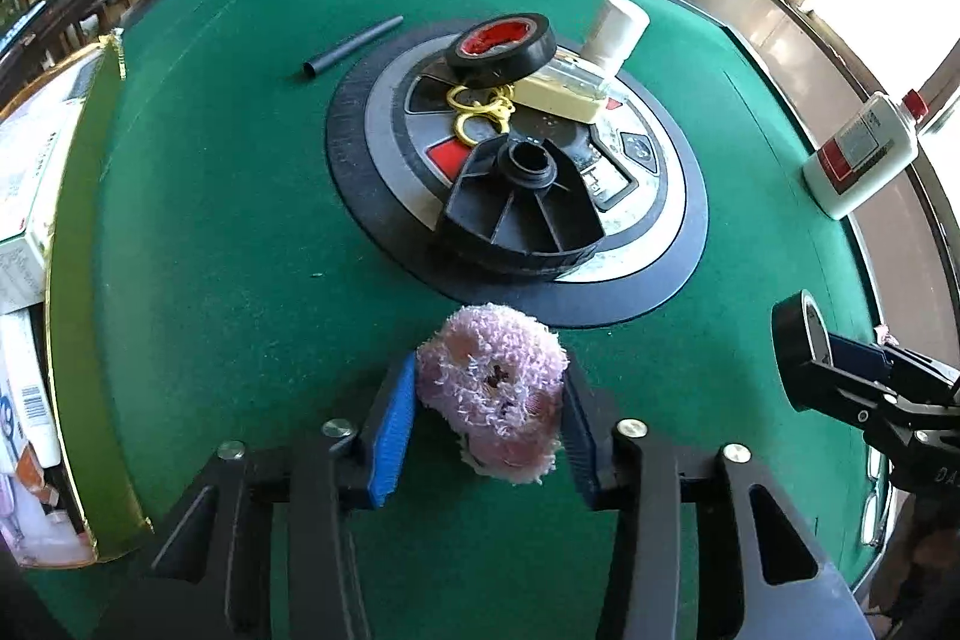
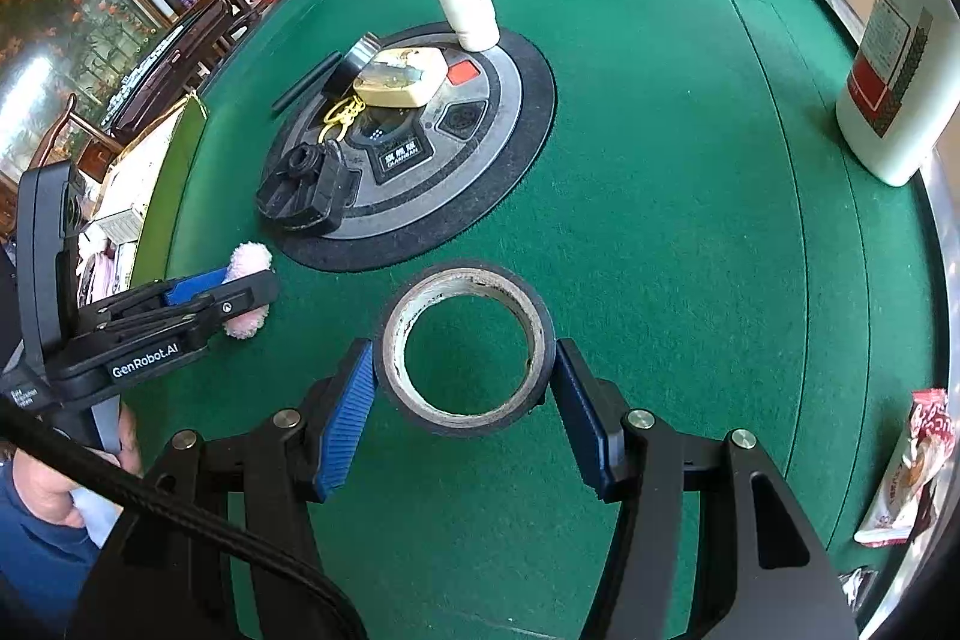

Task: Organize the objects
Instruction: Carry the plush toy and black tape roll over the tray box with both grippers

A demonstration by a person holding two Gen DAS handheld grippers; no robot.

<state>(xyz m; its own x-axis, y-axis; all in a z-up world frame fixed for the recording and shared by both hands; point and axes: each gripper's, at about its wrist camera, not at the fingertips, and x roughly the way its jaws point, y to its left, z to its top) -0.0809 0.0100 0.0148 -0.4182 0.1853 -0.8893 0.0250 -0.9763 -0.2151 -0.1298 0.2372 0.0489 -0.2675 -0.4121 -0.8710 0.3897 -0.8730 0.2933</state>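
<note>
A pink fluffy ball (image 1: 492, 388) sits low over the green felt table (image 1: 240, 220), and my left gripper (image 1: 491, 361) is shut on it, a blue pad pressed against each side. From the right wrist view the same ball (image 2: 249, 259) pokes out past the left gripper's fingers (image 2: 240, 289). My right gripper (image 2: 463, 349) is shut on a black tape roll (image 2: 465, 415) with a whitish core, held flat above the felt. In the left wrist view that roll (image 1: 792, 334) stands at the right edge.
A round black-and-grey centre panel (image 1: 660, 244) carries another tape roll (image 1: 501, 43), yellow rings (image 1: 474, 112), a cream box (image 1: 564, 97), a black spoked part (image 1: 522, 214) and a white cylinder (image 1: 615, 28). A black tube (image 1: 351, 46) lies beside it. White bottle (image 1: 864, 154) far right; open box (image 1: 36, 280) left; snack packet (image 2: 912, 466).
</note>
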